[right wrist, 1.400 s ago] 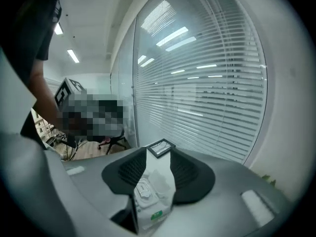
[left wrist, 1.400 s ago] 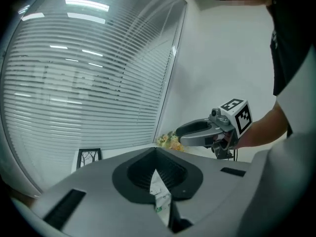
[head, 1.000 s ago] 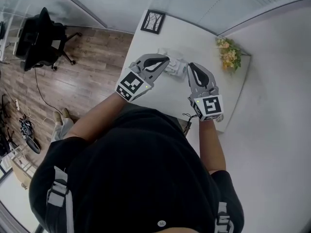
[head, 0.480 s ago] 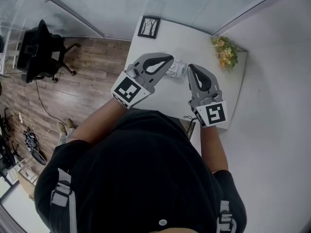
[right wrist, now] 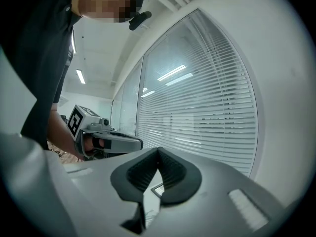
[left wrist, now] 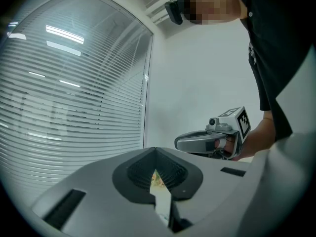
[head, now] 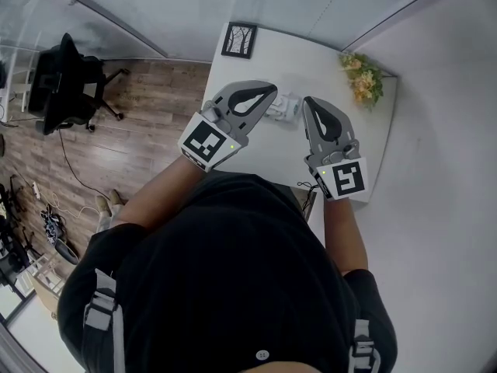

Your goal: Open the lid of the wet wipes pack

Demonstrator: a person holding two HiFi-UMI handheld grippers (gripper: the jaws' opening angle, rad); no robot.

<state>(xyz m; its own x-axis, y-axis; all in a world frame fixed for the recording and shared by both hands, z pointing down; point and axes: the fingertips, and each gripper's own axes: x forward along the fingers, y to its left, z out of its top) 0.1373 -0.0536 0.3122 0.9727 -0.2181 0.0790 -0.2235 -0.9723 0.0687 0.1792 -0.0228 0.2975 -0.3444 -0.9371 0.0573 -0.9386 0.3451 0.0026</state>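
The wet wipes pack (head: 285, 108), white and crumpled, lies on the white table (head: 256, 142) in the head view, between the two gripper tips and lower than them. My left gripper (head: 270, 92) is over the pack's left end, my right gripper (head: 307, 102) just right of it. Both point level, with jaws shut and nothing held. In the left gripper view its jaws (left wrist: 156, 151) meet at the tip, and the right gripper (left wrist: 180, 143) shows beyond. The right gripper view shows its jaws (right wrist: 158, 149) shut and the left gripper (right wrist: 139, 143) opposite. Neither gripper view shows the pack.
A black picture frame (head: 240, 40) lies at the table's far left corner, and a bunch of yellow flowers (head: 362, 81) at the far right. Window blinds (left wrist: 74, 107) run behind the table. An office chair (head: 66, 72) is on the wood floor to the left.
Both grippers have risen above the table and look larger in the head view. The pack stays on the table.
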